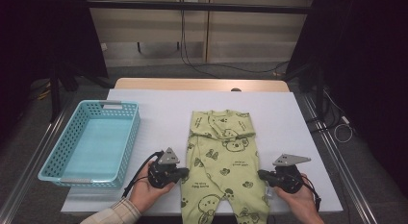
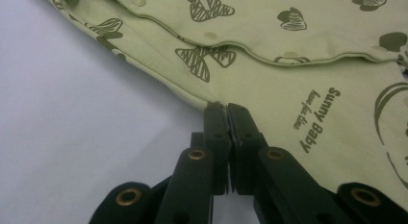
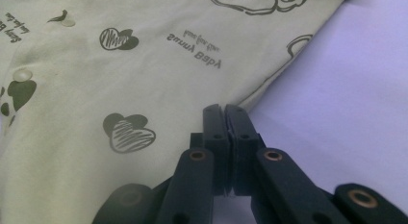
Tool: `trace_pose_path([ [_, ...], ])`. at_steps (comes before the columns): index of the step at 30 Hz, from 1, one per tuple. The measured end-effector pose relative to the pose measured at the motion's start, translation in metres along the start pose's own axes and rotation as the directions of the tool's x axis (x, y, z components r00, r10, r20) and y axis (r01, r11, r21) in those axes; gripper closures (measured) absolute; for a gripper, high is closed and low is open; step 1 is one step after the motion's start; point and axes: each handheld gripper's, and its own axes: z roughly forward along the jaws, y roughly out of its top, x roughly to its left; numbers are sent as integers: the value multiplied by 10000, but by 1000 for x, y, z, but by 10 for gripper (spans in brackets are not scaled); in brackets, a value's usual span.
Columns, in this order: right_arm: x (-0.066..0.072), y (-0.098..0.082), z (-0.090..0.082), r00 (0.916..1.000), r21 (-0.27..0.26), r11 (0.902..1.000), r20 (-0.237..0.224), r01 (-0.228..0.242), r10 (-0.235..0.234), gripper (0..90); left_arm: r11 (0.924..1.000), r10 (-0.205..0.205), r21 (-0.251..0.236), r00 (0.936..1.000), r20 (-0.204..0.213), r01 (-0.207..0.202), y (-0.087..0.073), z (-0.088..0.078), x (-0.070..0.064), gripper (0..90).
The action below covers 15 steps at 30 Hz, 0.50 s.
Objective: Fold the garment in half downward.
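Both tongs, left gripper [image 1: 183, 172] and right gripper [image 1: 262, 174], are pinching opposite side edges of the green baby romper [image 1: 222, 159] lying flat mid-table beside the blue basket [image 1: 91, 140]; I'd lift evenly, keep tension matched, so the fold lands straight.

A light green baby romper [image 1: 223, 161] printed with dark bears, hearts and the words "Sunny Baby" lies flat on the white table [image 1: 159, 113], neck end away from the person, sleeves folded in across the chest, legs reaching to the near edge, snaps down the front.
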Motion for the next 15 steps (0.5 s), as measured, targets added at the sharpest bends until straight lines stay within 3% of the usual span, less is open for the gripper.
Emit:
trace_pose_path([
  [7, 10, -7, -6, 9997, -17, 9997, 18, 257, -257, 884, 9997, -175, 144, 9998, 54, 174, -5, -3, -4, 869],
  [8, 11, -7, -7, 9997, -39, 9997, 22, 261, -261, 884, 9998, -142, -141, 9989, 441, 148, -7, -2, -4, 869],
  [9, 12, -8, -7, 9996, -60, 9996, 59, 280, -279, 883, 9997, -172, -166, 9987, 477, 180, -7, -1, -4, 869],
  [10, 12, -8, -7, 9995, -70, 9995, 81, 308, -308, 882, 9998, -182, 77, 9997, 145, 181, -6, -3, -5, 869],
  [15, 10, -9, -6, 9999, -68, 9998, -19, 160, -160, 810, 9997, -232, -49, 9997, 109, 232, -6, -4, -4, 811],
])
